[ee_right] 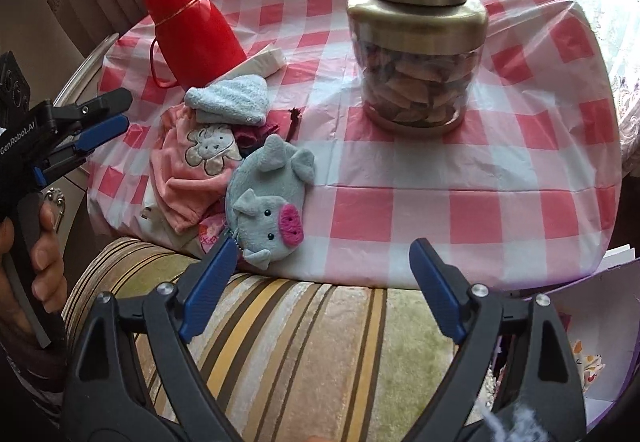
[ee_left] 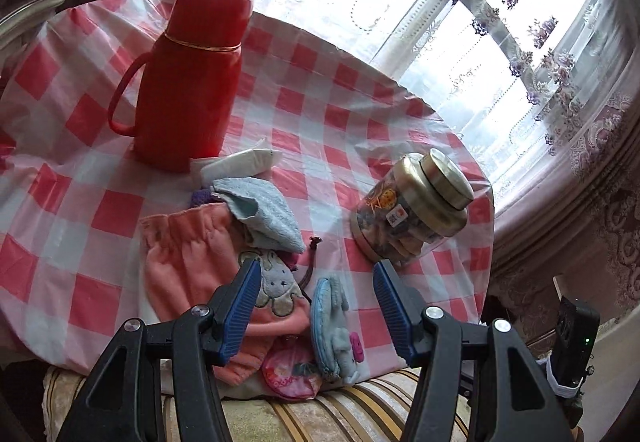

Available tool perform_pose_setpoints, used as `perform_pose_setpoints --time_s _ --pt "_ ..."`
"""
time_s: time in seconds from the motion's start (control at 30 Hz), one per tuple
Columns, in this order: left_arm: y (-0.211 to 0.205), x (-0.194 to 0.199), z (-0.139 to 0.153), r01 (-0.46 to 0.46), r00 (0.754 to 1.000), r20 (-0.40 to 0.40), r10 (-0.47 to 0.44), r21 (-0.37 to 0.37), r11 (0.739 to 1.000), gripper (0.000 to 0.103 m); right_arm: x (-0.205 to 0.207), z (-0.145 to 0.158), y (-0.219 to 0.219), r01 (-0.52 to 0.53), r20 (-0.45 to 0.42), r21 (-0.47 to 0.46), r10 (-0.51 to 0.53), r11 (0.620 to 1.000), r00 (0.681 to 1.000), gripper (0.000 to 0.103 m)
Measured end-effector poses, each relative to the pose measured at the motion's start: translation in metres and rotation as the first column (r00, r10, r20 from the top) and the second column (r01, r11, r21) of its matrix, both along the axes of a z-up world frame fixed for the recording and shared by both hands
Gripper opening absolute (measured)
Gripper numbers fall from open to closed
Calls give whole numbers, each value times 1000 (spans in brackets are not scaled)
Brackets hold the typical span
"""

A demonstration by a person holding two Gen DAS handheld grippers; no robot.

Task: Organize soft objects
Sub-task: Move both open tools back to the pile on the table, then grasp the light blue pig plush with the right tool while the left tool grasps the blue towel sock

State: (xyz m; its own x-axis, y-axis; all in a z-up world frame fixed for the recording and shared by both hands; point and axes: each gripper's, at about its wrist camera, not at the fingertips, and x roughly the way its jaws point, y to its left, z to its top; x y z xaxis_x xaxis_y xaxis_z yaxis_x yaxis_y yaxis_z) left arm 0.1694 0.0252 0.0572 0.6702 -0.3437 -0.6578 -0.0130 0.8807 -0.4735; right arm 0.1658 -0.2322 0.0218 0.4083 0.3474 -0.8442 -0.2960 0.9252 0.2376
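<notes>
Soft things lie heaped at the near edge of a round table under a pink-and-white checked cloth (ee_right: 440, 202); the heap holds a pink drawstring pouch (ee_left: 188, 262) stitched with a pale animal figure, a light blue towel (ee_left: 268, 214) folded across the pouch's upper side, and a grey plush pig purse (ee_right: 272, 198) with a pink snout; a small pink round item (ee_left: 292, 374) pokes out from beneath them at the table's rim.

Left gripper (ee_left: 316, 282) hangs over this heap with its 2 blue-padded jaws apart and nothing pressed between them; seen from its own camera, the left pad lies in front of the pouch's stitched figure, the pig purse sits in the gap between the pads, and whether either pad touches the fabric I cannot tell.

Right gripper (ee_right: 324, 258) has its jaws spread wide and empty, held above a striped cushion (ee_right: 300, 342) just in front of the table edge; the pig purse lies just beyond its left pad, near but not between the jaws.

Farther back stand a red thermos (ee_left: 188, 82) with a handle and a glass jar (ee_right: 416, 42) with a metal lid, well apart from each other; a white tissue pack (ee_left: 240, 162) lies between the thermos and the towel.

A hand (ee_right: 36, 254) grips the left gripper's handle at the right wrist view's left edge.
</notes>
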Motion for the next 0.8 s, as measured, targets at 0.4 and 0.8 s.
perform_pose_setpoints --time_s 0.4,0.8 --pt "16 1 -15 -10 1000 4 10 -15 1000 59 46 -46 67 -89 -169 17 91 996 981 90" --pt "25 7 -31 -10 1000 -6 10 -25 1000 59 68 -77 88 -88 -235 -28 79 996 969 89"
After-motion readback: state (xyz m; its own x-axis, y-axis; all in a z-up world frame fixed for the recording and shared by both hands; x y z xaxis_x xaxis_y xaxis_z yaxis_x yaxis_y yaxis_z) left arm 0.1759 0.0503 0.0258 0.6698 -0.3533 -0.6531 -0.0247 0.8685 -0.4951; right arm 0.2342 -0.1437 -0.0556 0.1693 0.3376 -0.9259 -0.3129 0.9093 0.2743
